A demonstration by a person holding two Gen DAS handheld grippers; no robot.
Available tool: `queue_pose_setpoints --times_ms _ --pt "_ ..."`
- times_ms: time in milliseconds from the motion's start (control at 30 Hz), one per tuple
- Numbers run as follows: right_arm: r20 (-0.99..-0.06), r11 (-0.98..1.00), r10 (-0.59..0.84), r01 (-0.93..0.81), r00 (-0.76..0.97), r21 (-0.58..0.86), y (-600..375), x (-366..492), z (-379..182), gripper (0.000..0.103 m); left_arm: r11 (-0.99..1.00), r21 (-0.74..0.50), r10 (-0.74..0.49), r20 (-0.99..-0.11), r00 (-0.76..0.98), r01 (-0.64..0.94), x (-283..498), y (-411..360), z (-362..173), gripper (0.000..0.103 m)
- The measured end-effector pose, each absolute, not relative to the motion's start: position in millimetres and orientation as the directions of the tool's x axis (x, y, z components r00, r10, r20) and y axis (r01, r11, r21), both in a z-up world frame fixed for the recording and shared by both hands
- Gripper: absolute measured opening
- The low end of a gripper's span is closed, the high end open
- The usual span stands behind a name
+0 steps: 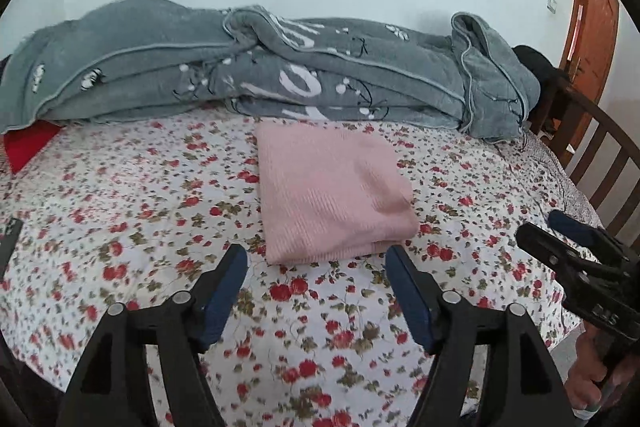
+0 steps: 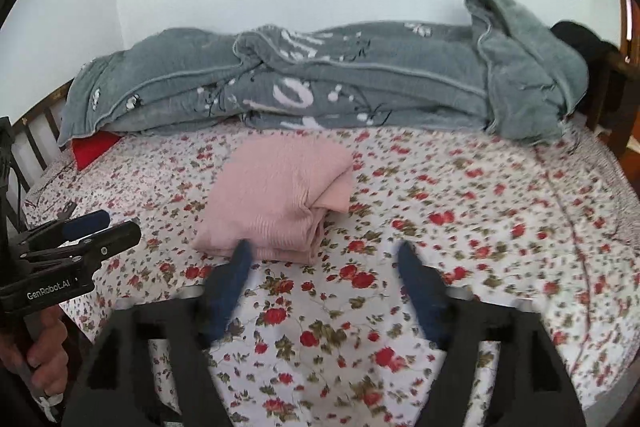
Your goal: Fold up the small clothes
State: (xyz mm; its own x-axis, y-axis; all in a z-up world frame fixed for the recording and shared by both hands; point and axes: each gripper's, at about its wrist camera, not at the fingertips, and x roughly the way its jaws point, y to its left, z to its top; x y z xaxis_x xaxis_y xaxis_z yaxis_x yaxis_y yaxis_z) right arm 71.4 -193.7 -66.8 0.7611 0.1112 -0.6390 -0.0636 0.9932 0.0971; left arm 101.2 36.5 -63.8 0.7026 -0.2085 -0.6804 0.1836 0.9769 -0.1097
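Observation:
A pink knit garment [image 1: 330, 193] lies folded in a neat stack on the flowered bedsheet [image 1: 140, 211]. My left gripper [image 1: 316, 253] hovers just in front of its near edge, open, with nothing between the blue pads. In the right wrist view the same pink garment [image 2: 280, 195] sits ahead and to the left. My right gripper [image 2: 326, 249] is open there too, its left fingertip [image 2: 242, 255] overlapping the garment's near corner in the picture; nothing is held. Each gripper shows at the other view's edge, right gripper [image 1: 576, 247] and left gripper [image 2: 96, 227].
A crumpled grey blanket [image 1: 280, 75] runs along the far side of the bed against the wall. A red cloth [image 1: 28, 145] peeks out under its left end. A wooden bed rail [image 1: 600, 155] and a brown door [image 1: 592, 15] stand at the right. A hand [image 2: 44, 343] holds the left gripper's handle.

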Motion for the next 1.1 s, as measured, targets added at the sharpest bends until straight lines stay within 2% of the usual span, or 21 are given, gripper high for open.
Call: queue_pose_setpoints --times_ms 67,133,233,667,1100 --pt "-0.613 0.994 0.098 -0.052 0.784 0.093 -195 58 -58 0.094 0.979 -0.106 -0.198 -0.672 0.714 0.172 91 36 -59 0.077" --pt "-0.593 0.995 0.091 -0.045 0.8 0.092 -197 45 -50 0.097 0.982 -0.1 -0.187 -0.666 0.722 0.161 80 36 -54 0.084" --pt "-0.581 0.994 0.089 -0.037 0.809 0.1 -202 31 -43 0.102 0.985 -0.089 -0.171 -0.659 0.732 0.15 65 36 -48 0.084" --pt "-0.586 0.997 0.054 -0.008 0.809 0.082 -220 -13 -36 0.102 0.99 -0.023 -0.122 -0.631 0.766 0.139 25 17 -33 0.087" --pt "-0.582 0.995 0.048 0.012 0.812 0.099 -230 -23 -36 0.102 0.989 -0.023 -0.128 -0.627 0.768 0.146 18 10 -31 0.087"
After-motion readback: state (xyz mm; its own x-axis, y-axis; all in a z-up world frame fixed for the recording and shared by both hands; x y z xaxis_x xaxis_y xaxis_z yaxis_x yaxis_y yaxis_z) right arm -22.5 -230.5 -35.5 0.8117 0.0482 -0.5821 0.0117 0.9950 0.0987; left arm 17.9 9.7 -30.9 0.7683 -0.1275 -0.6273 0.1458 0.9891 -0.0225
